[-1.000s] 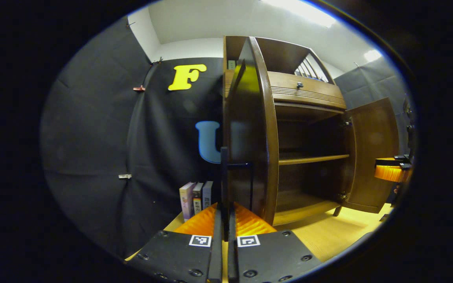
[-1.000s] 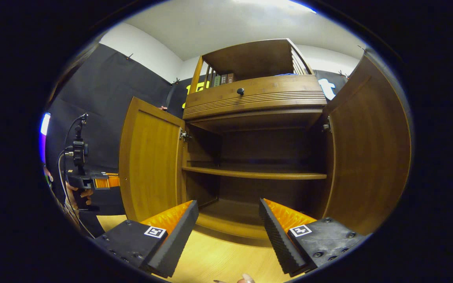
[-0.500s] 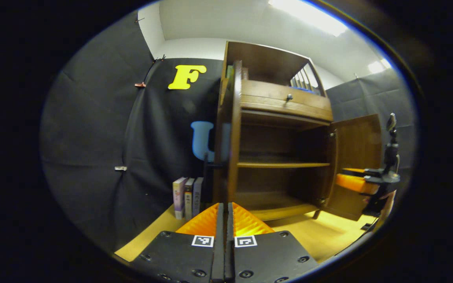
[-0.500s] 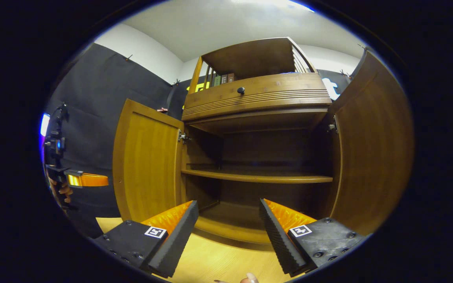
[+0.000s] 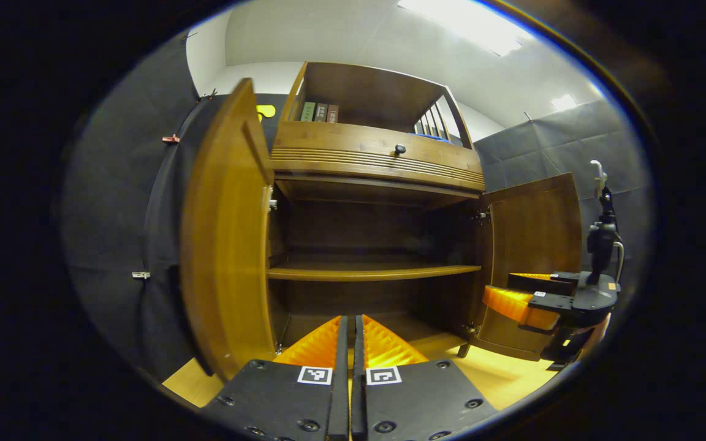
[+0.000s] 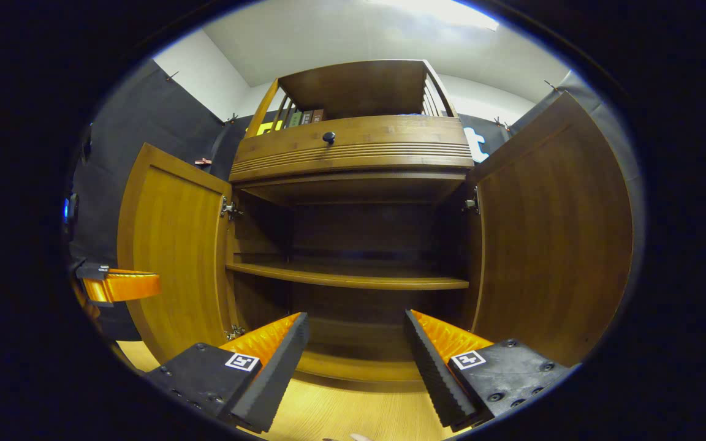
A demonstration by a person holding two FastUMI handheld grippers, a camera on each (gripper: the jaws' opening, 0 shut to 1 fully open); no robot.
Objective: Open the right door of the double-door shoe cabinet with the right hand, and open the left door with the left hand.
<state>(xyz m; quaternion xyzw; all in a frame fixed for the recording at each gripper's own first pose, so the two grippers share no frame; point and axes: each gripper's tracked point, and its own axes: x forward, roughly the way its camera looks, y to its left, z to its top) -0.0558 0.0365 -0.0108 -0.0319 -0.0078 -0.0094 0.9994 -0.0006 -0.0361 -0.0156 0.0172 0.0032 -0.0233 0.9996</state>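
Note:
The wooden shoe cabinet (image 5: 377, 165) (image 6: 353, 153) stands with both doors swung wide. In the left gripper view the left door (image 5: 224, 245) is close on the left and the right door (image 5: 534, 239) farther off on the right. My left gripper (image 5: 349, 320) is shut with nothing between its fingers and faces the bare inner shelf (image 5: 365, 272). My right gripper (image 6: 356, 317) is open and empty, facing the shelf (image 6: 347, 280) between the left door (image 6: 172, 257) and the right door (image 6: 552, 239). Each gripper touches no door. The right gripper (image 5: 527, 303) hangs before the right door; the left gripper (image 6: 121, 286) is beside the left door.
A drawer with a dark knob (image 5: 399, 149) (image 6: 328, 137) sits above the open compartment. Books (image 5: 319, 112) stand in the railed top section. The cabinet rests on a light wooden floor (image 6: 334, 416). Black cloth walls (image 5: 120, 233) close in behind and beside it.
My left gripper has come off the left door's handle, backed away and turned to face the cabinet's inside; the left door now stands wide. The right gripper stays open, its view shifted slightly.

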